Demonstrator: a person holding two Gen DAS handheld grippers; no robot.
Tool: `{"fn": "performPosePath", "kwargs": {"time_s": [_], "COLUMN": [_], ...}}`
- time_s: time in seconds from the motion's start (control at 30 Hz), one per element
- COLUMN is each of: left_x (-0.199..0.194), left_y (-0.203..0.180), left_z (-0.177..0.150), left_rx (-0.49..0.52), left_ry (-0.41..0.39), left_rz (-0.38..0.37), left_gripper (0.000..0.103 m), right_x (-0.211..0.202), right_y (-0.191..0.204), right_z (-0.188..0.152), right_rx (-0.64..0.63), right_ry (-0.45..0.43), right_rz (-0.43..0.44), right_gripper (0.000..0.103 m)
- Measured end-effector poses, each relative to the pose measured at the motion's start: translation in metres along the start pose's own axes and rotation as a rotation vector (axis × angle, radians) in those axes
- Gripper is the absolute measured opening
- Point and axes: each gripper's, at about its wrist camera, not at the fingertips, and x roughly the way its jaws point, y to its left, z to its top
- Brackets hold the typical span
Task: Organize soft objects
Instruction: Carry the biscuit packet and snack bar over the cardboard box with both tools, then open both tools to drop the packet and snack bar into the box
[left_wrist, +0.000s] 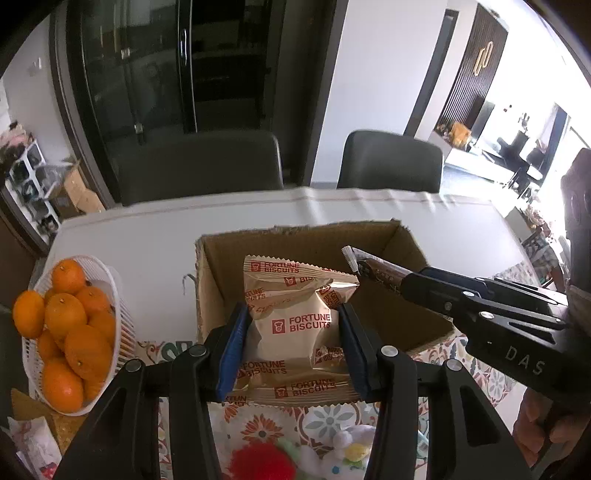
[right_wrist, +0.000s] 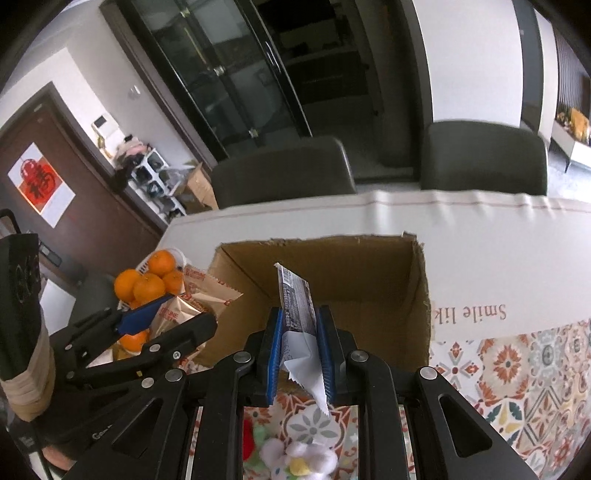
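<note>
While the left tongs pinch a cream pack of Fortune Biscuits between their blue pads, the pack hangs at the near edge of the cardboard box, its upper end reaching over the opening. To the right, the right tongs are clamped tight on a slim dark snack wrapper, which stands upright between the pads with its white crimped end hanging below; its top end also reaches over the open box. Inside the box only bare brown walls and floor show; part of the floor is hidden behind the two packs. Left of the box sits a white slatted basket heaped with oranges. Box and basket stand on a table covered by a white cloth with a patterned tile border. On the near edge of the table, below both tongs, lie plush toys, red, green and white. Two dark chairs stand at the far side of the table.
</note>
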Motion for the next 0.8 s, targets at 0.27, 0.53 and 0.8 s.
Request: {"fn": "performPosePath", "kwargs": {"time_s": [0.27,0.53,0.8], "left_x": [0.038,0.06,0.041], "left_y": [0.004,0.009,0.009], "left_z": [0.004,0.001,-0.007], "left_rx": [-0.019,-0.039,-0.013], "left_ry": [0.102,0.159,0.119], "left_rz": [-0.008,0.005,0.063], "left_gripper": [0.048,0.065,0.065], "right_x": [0.038,0.054,0.025], "right_y": [-0.018,-0.024,-0.018], "right_z": [0.005,0.005,-0.001], "right_rx": [0.037,0.05,0.019], "right_ry": [0.082,0.121,0.053], "right_rz": [0.003,-0.01,-0.112], "right_gripper": [0.02,0.041,0.051]}}
